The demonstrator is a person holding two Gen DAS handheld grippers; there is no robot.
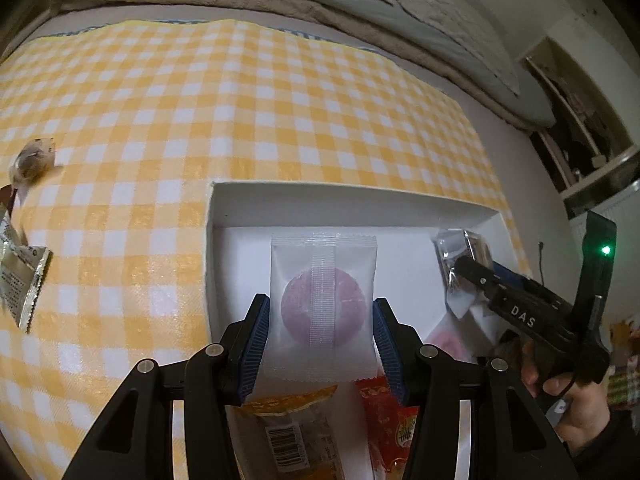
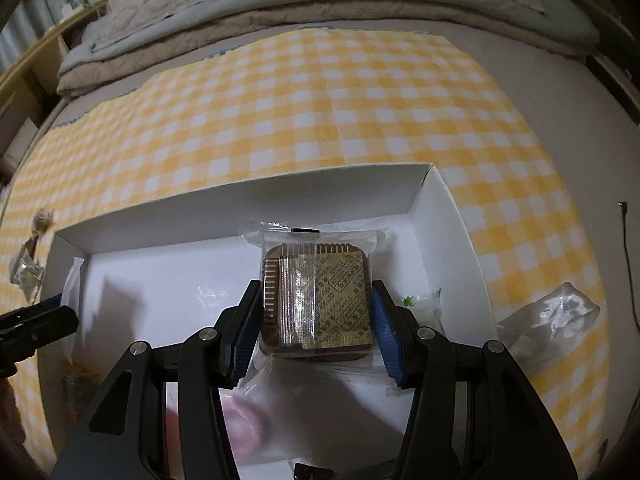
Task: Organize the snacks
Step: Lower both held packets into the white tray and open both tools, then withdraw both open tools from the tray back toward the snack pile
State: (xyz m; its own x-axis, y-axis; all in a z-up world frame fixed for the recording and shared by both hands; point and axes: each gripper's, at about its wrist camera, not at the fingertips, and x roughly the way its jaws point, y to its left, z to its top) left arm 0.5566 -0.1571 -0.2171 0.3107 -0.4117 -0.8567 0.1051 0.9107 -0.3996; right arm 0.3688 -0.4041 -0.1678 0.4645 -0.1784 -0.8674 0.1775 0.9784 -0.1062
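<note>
A white shallow box [image 1: 344, 194] [image 2: 248, 196] lies on the yellow checked cloth. My left gripper [image 1: 322, 316] is shut on a frosted white packet with a round pink snack [image 1: 323, 304], held over the box's left part. My right gripper [image 2: 316, 308] is shut on a clear-wrapped square brown cake with a gold sachet [image 2: 318, 300], over the box's right part. The right gripper also shows in the left wrist view [image 1: 472, 280], with its cake packet [image 1: 464, 256]. An orange packet [image 1: 292, 412], a red packet [image 1: 384, 408] and a pink-ring packet [image 1: 444, 342] lie in the box.
Outside the box on the left lie a clear-wrapped brown snack [image 1: 34, 158] and a gold sachet [image 1: 24, 280]. A crumpled clear wrapper [image 2: 556, 312] lies right of the box. A folded quilt [image 2: 320, 4] edges the far side. A thin black cable [image 2: 630, 264] hangs at the right.
</note>
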